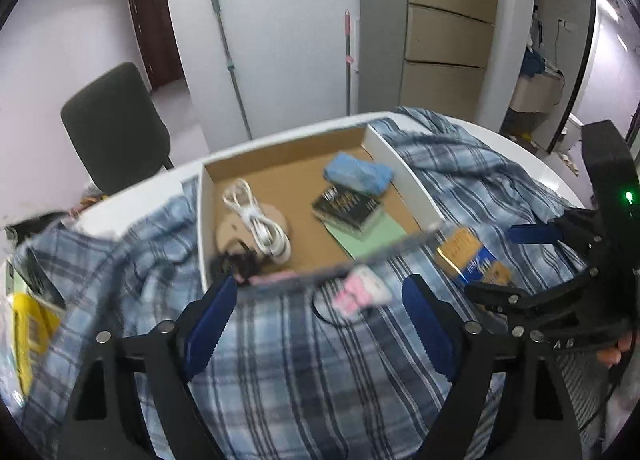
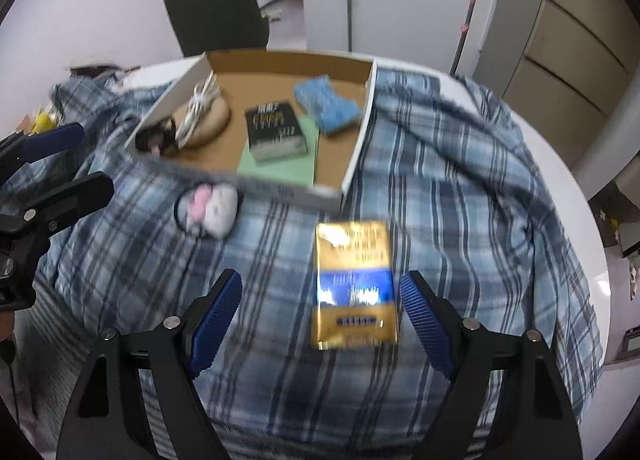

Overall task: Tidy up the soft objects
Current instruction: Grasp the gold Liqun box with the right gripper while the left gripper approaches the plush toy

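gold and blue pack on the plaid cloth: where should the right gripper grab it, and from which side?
Take the gold and blue pack across its two long edges, coming down from above. It lies flat on the plaid cloth, long axis pointing toward the box. The right gripper is open with the pack already between its fingers, closer to the right one.

Glossy foil packet, matt cardboard box

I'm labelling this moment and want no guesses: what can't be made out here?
- Gold and blue packet: print unreadable, motion blur, right wrist view.
- Pink and white soft object: its kind unclear, blurred, left wrist view.
- Dark object in the box corner: shape smeared, both views.
- Yellow item: cut off by the left edge.
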